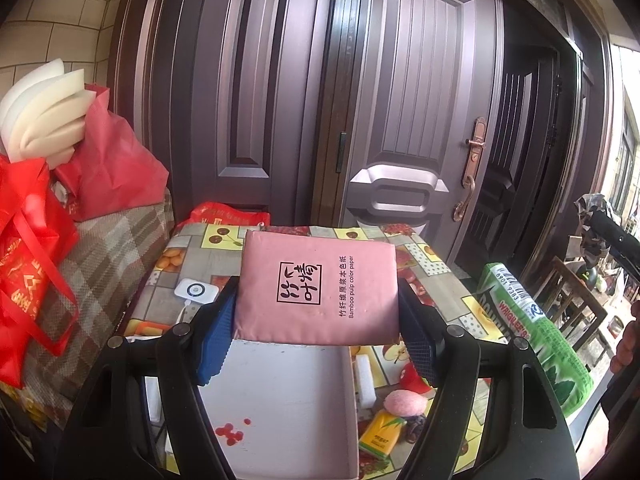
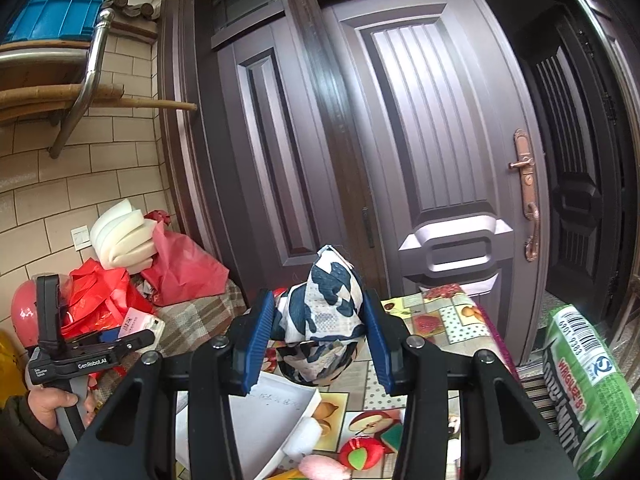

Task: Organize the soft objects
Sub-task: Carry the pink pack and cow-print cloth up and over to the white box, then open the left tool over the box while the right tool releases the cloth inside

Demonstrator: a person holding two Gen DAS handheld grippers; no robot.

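My left gripper (image 1: 316, 320) is shut on a pink tissue pack (image 1: 318, 286) and holds it flat above a white open box (image 1: 280, 400) on the fruit-print table (image 1: 192, 256). My right gripper (image 2: 320, 340) is shut on a blue-and-white patterned cloth bundle (image 2: 320, 320), held above the table (image 2: 452, 320) beside the white box (image 2: 276, 408). The left gripper also shows at the left of the right wrist view (image 2: 132, 330), still holding the pink pack. A pink puff (image 1: 404, 400), a yellow pack (image 1: 380, 436) and a white sponge block (image 1: 366, 376) lie on the table.
A big green Wrigley's plush pack (image 1: 536, 332) stands at the table's right edge, also seen in the right wrist view (image 2: 588, 384). Red bags (image 1: 104, 160) and white foam pieces (image 1: 44, 112) pile on a plaid seat at left. A white device (image 1: 196, 290) lies on the table. Dark doors stand behind.
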